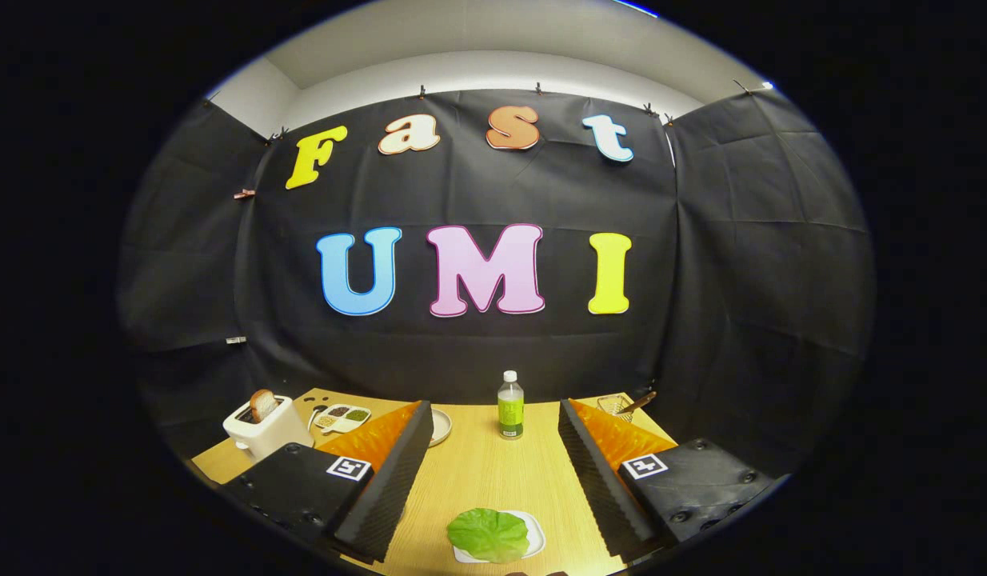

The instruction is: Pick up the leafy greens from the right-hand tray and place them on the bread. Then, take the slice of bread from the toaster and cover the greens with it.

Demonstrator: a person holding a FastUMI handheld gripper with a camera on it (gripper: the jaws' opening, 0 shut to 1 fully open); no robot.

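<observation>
Leafy greens laid over the bread, gripper fingers spread empty above, toaster slice upright for grabbing.

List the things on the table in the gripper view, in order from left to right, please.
Toaster with a bread slice in it → divided dish → round plate → leafy green on its white tray, between the open gripper fingers → bottle → wire basket.

Black cloth walls surround a light wooden table under a white ceiling.
</observation>
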